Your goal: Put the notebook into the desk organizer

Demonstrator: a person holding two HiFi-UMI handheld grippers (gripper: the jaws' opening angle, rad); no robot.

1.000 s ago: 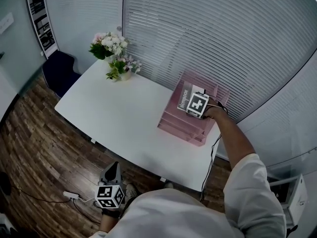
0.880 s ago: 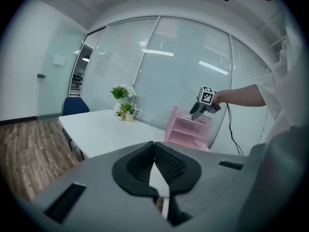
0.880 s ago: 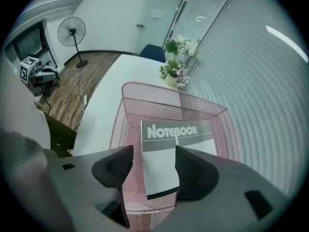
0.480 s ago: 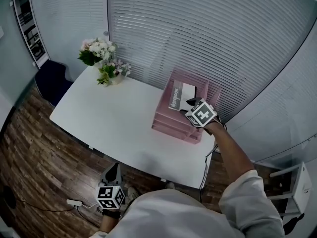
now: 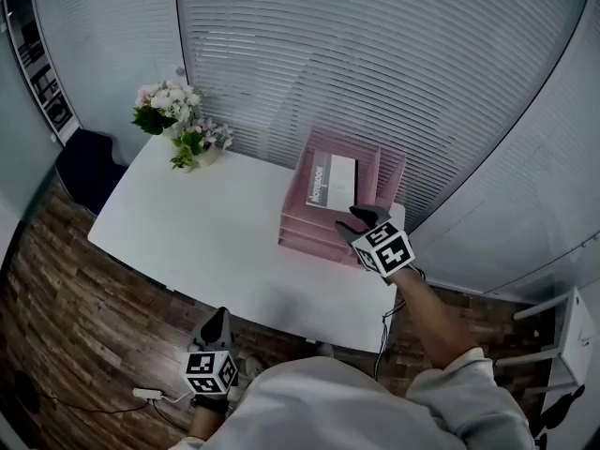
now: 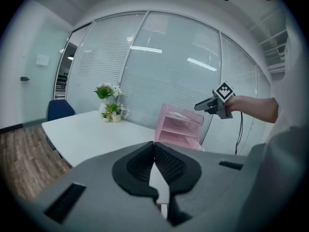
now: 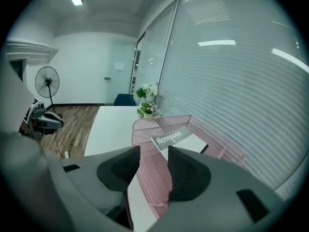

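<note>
The notebook (image 7: 179, 140) bears the word "NOTEBOOK" on its cover.

Pink wire-mesh desk organizer (image 5: 309, 230), smooth matt table (image 5: 206, 223) (wood-plank floor (image 5: 56, 345)).

I draw my right gripper (image 5: 359, 221) back off the notebook (image 5: 330, 180), out of the organizer's (image 5: 309, 228) top tray to its near corner. Its jaws are closing, empty. The notebook now lies uncovered.
</note>
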